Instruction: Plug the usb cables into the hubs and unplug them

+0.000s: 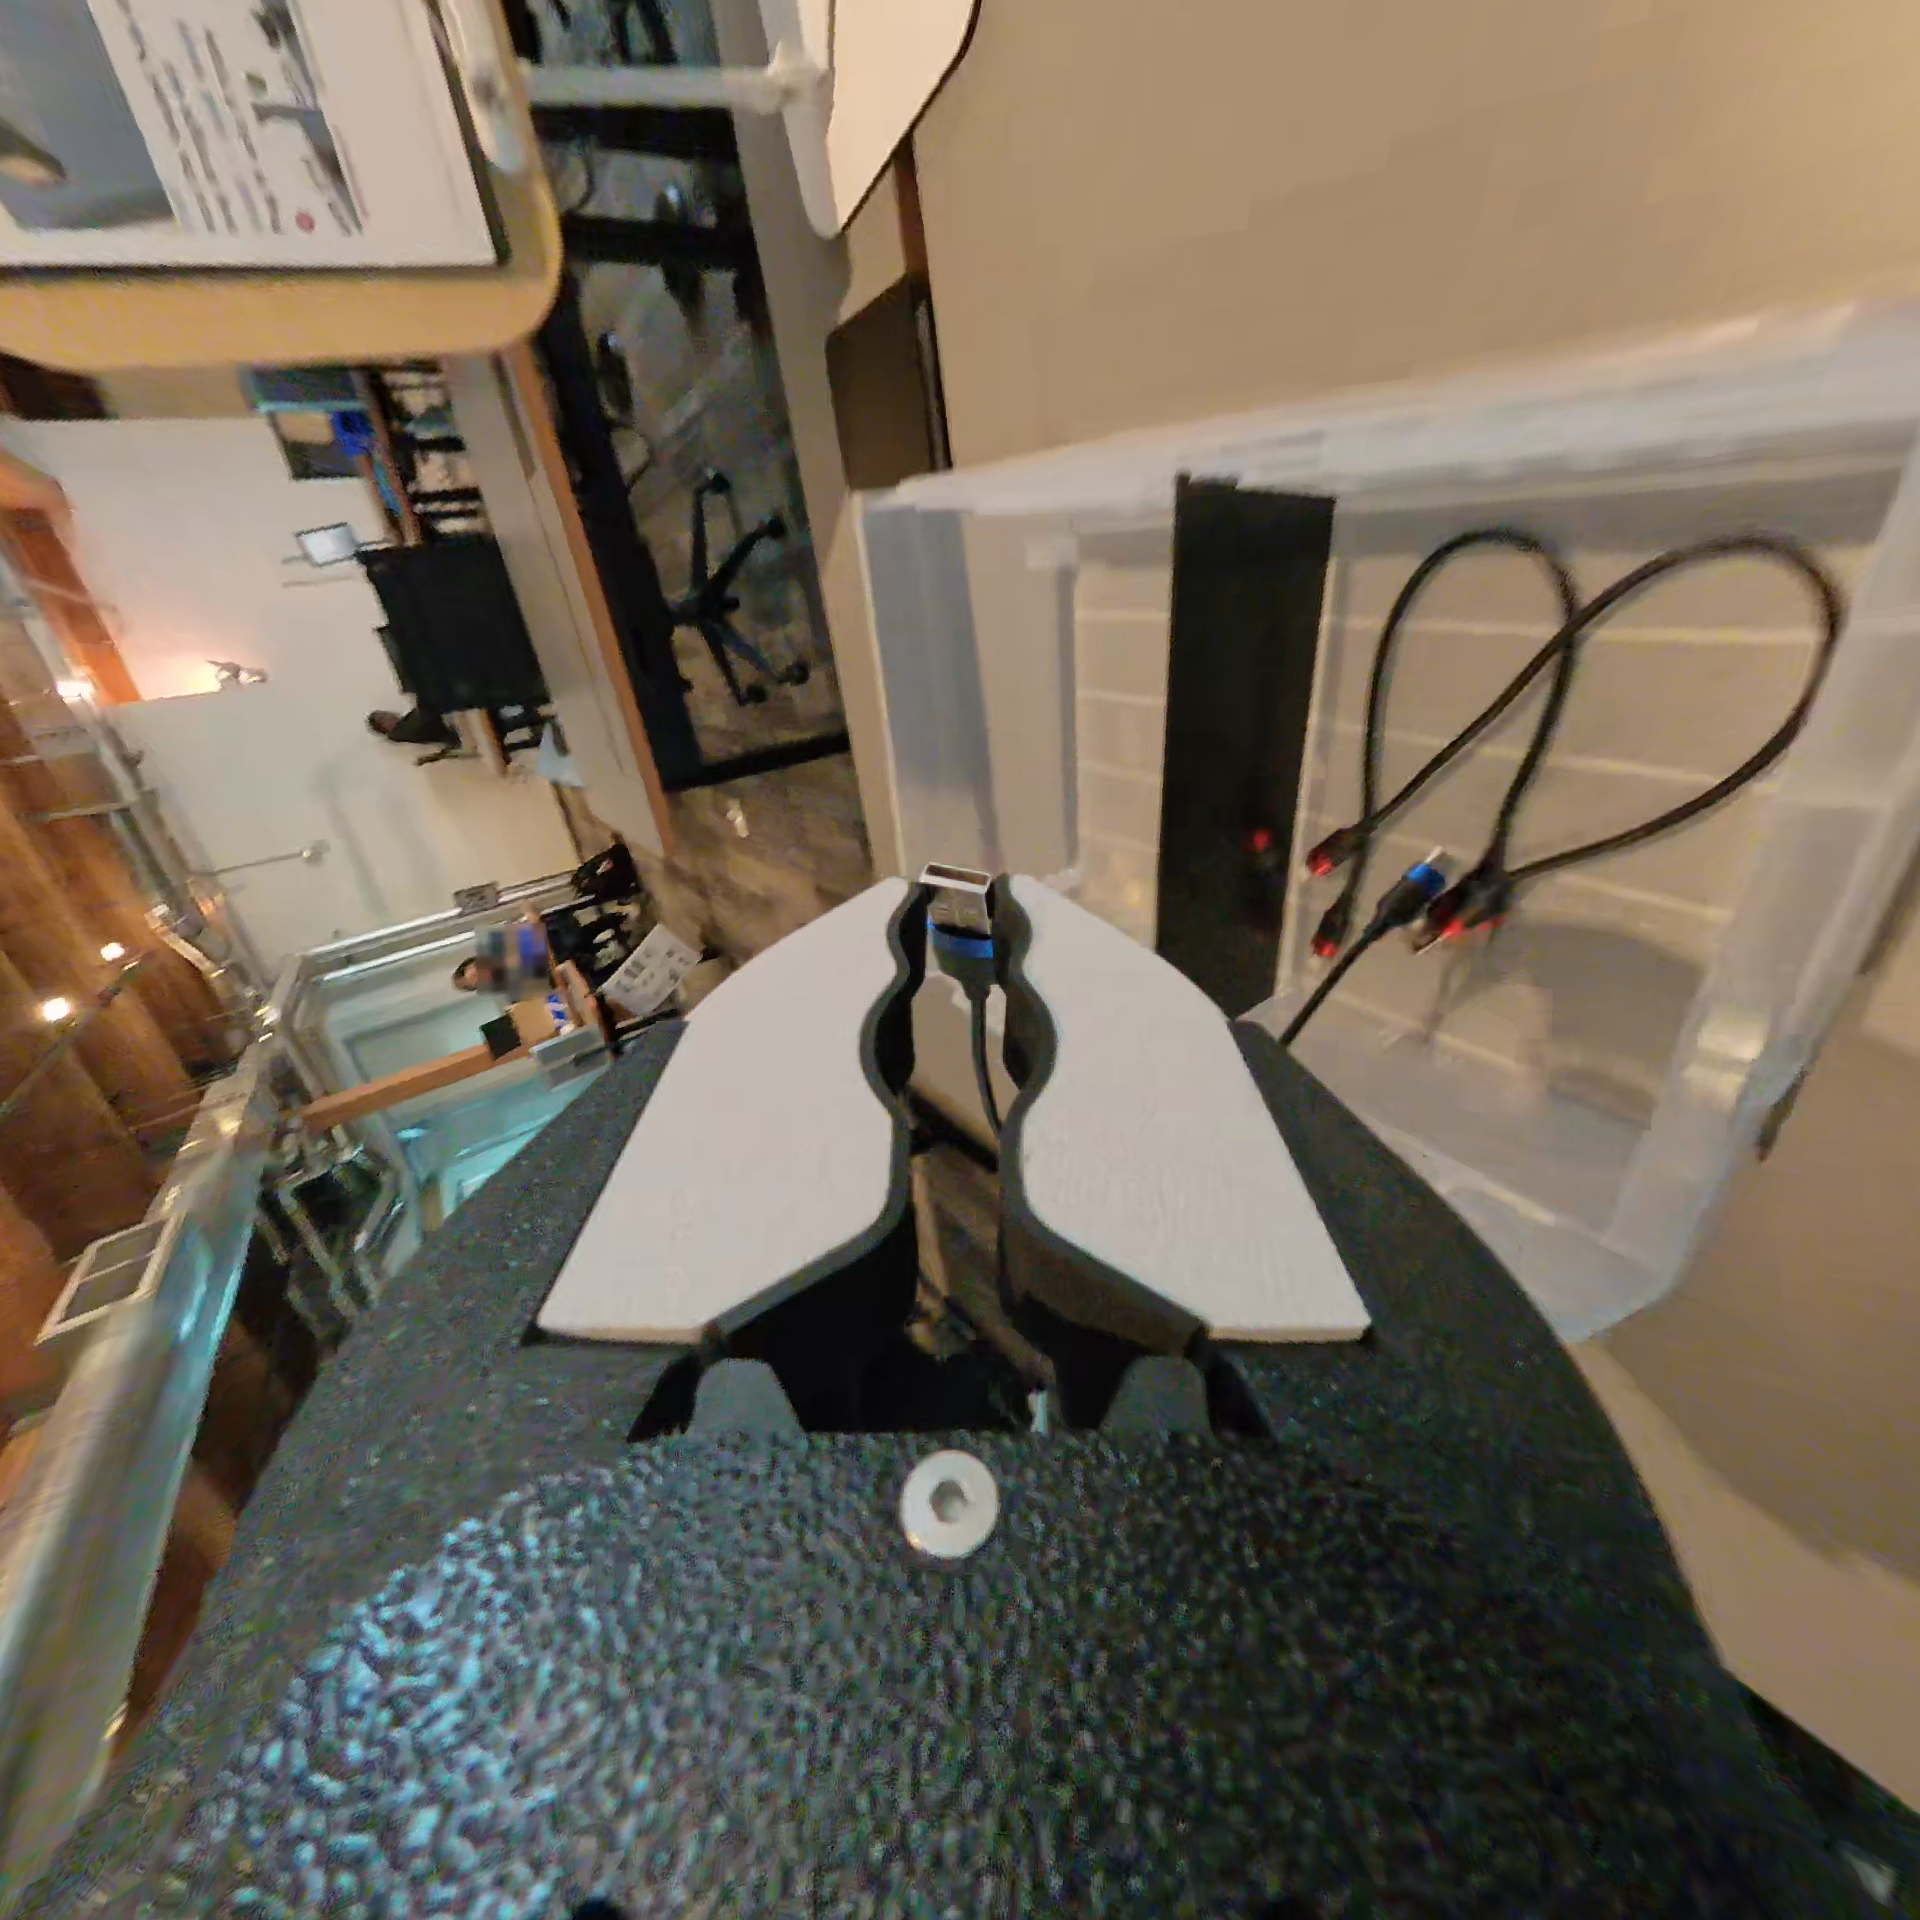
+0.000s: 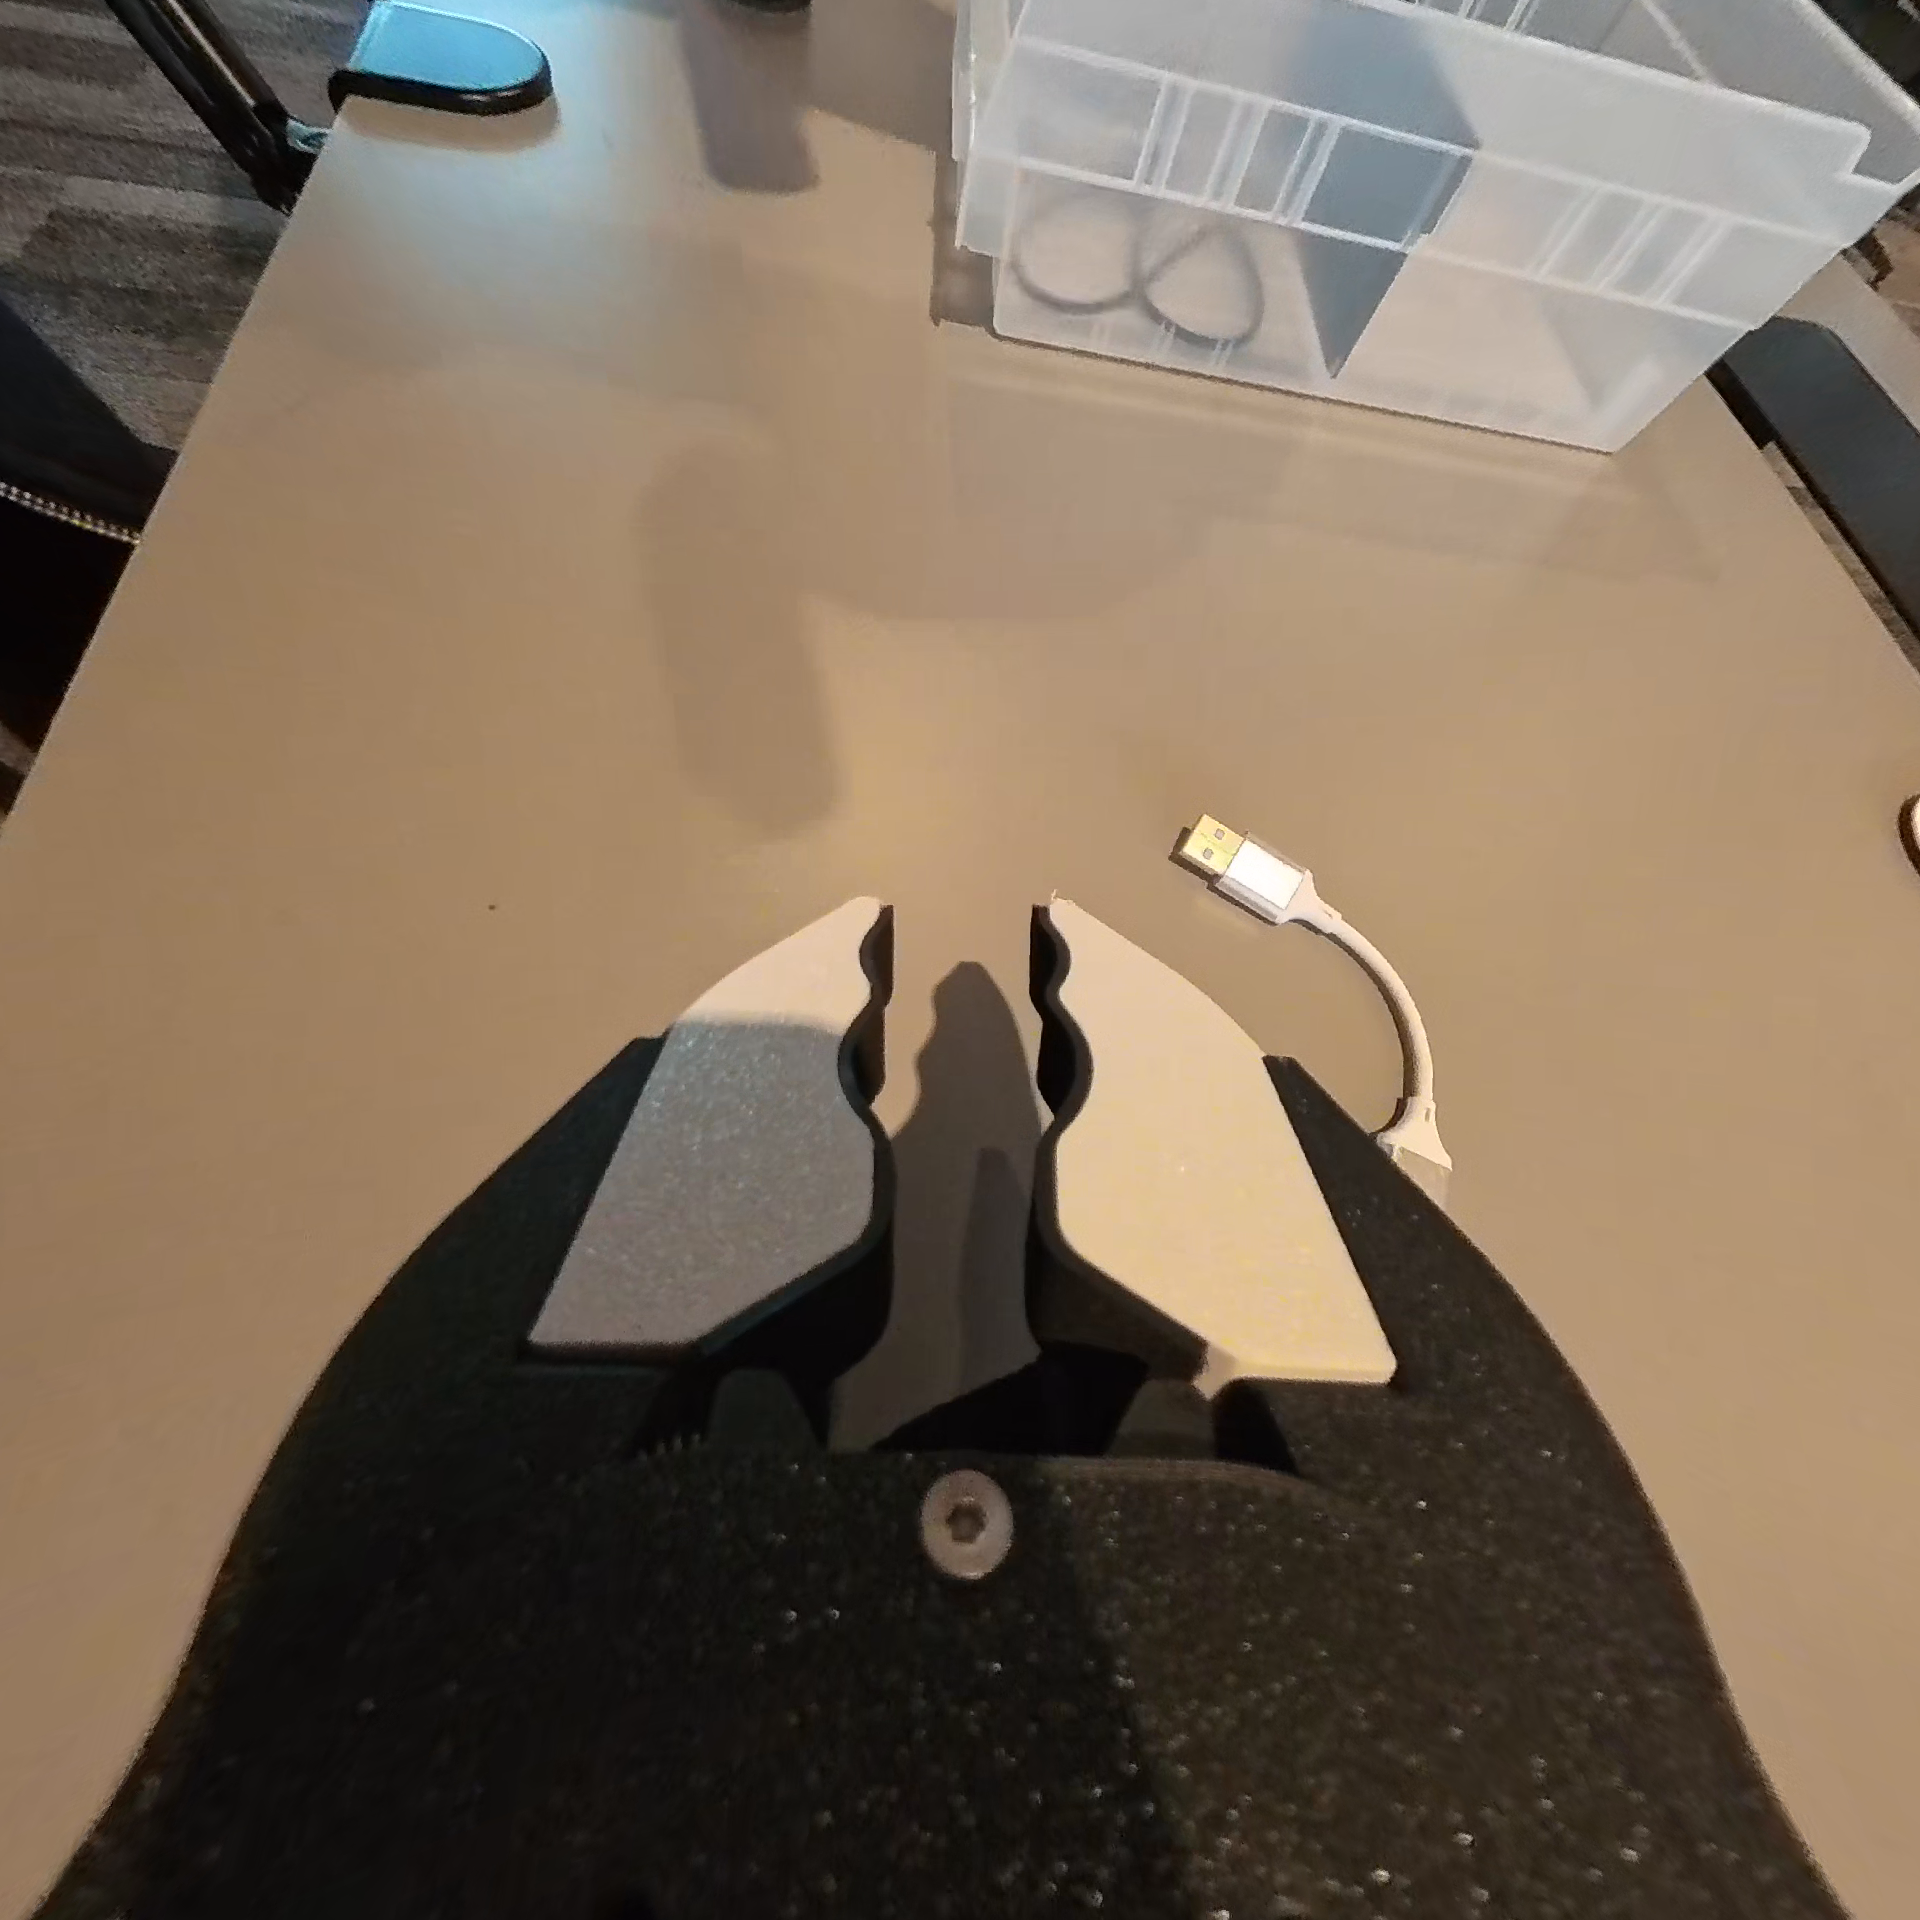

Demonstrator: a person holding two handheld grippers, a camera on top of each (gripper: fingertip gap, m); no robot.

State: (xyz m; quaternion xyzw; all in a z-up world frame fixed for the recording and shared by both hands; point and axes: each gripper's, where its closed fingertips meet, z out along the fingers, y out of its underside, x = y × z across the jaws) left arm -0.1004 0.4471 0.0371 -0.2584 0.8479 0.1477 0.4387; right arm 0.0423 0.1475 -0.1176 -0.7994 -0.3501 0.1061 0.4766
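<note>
My left gripper is shut on a black USB cable with a blue ring; its silver plug sticks out past the fingertips. It is held in the air, rolled on its side, next to a clear plastic bin. In the bin lie several black cables with red and blue ends, and a black divider. My right gripper is open and empty, low over the tan table. A short white cable with a silver USB plug lies on the table just right of its fingers.
In the right wrist view the clear bin stands at the far right of the table. A dark pad lies at the right edge and a blue-lit object at the far left corner. The left wrist view shows an office with chairs behind. The gap from one gripper's tips to the other's is roughly 35 cm. My right tips are about 40 cm from the blue-lit object, my left tips only 35 cm.
</note>
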